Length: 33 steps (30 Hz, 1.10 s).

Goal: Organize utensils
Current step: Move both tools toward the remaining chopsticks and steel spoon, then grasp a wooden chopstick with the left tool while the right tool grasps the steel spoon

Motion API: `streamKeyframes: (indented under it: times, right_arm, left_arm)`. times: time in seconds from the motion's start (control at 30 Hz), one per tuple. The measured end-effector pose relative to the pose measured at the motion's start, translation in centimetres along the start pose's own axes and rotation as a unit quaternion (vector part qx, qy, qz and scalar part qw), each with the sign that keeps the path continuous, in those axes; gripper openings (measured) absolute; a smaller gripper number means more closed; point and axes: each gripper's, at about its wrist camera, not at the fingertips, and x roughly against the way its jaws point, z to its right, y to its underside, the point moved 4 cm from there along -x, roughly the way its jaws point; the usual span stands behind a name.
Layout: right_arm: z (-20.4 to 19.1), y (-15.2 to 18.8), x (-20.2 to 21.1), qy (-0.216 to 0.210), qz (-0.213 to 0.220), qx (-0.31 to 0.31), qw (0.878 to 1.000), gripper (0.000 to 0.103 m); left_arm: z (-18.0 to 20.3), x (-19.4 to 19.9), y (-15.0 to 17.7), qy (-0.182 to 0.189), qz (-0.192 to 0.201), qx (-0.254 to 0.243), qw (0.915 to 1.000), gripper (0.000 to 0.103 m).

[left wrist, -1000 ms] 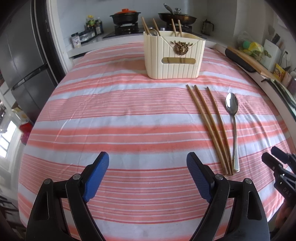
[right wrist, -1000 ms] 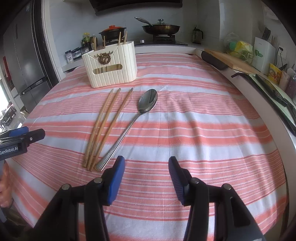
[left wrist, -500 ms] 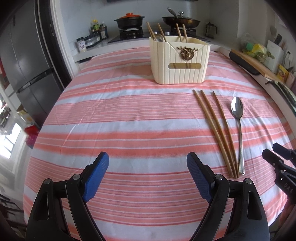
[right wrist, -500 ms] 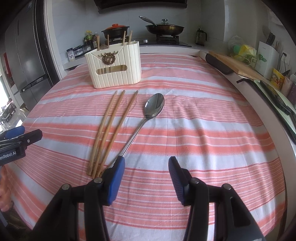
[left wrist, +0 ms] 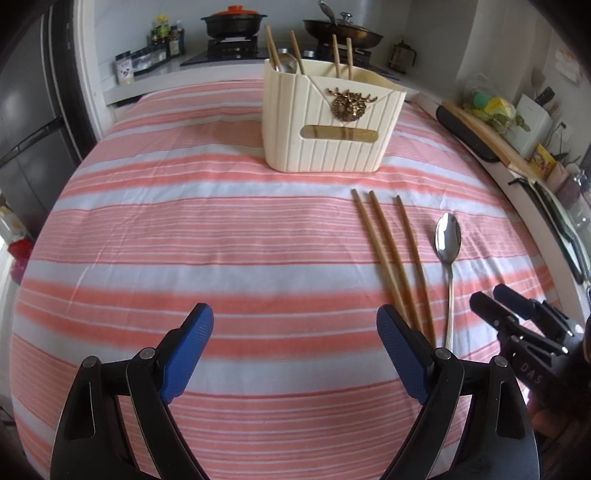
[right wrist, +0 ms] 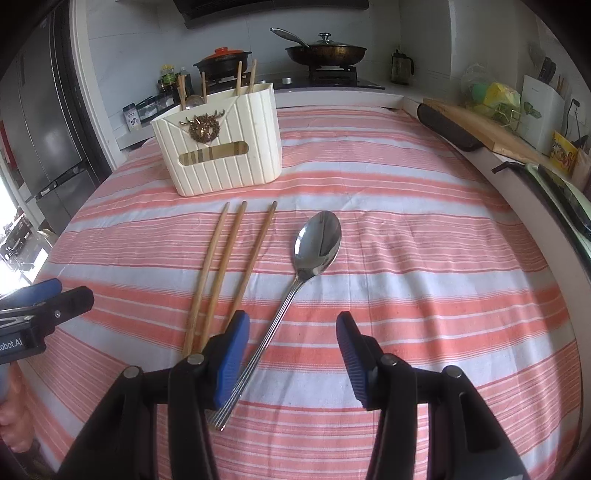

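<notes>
Three wooden chopsticks [right wrist: 229, 258] and a metal spoon [right wrist: 317, 243] lie side by side on the striped tablecloth [right wrist: 424, 295], in front of a cream utensil holder [right wrist: 221, 158] that has chopsticks and a spoon standing in it. My right gripper [right wrist: 293, 325] is open over the spoon's handle, which runs just inside its left finger. My left gripper [left wrist: 295, 321] hangs over bare cloth, left of the chopsticks [left wrist: 388, 251] and spoon [left wrist: 448, 240]; its jaws are opening with nothing between them. Each gripper shows at the edge of the other's view: right gripper [left wrist: 491, 295], left gripper [right wrist: 72, 290].
Behind the holder [left wrist: 325, 122], a stove carries a black pot [left wrist: 231, 20] and a pan [left wrist: 341, 31]. A dark fridge [right wrist: 48, 140] stands at the left. A wooden board [right wrist: 480, 125] and packets line the counter on the right. A hand [right wrist: 14, 413] holds the left gripper.
Both grippers have moved forward toward the holder. The right gripper's jaws now straddle the spoon's handle, which earlier lay ahead of them.
</notes>
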Motion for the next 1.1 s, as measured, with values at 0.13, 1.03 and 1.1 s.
streamKeyframes:
  times: [0.13, 1.03, 1.1]
  right_arm:
    - [-0.4, -0.4, -1.8, 0.000, -0.012, 0.000, 1.000, 0.050]
    - [1.3, 1.5, -2.8, 0.061, -0.020, 0.039, 0.997, 0.007]
    - [2.0, 1.9, -2.3, 0.068, -0.021, 0.039, 0.997, 0.007]
  left_arm:
    - [1.6, -2.9, -2.3, 0.009, -0.015, 0.003, 0.9998, 0.091]
    - [5.3, -6.9, -0.7, -0.065, -0.009, -0.069, 0.9954, 0.005]
    - [4.0, -6.5, -0.5, -0.066, -0.010, -0.054, 0.9963, 0.005]
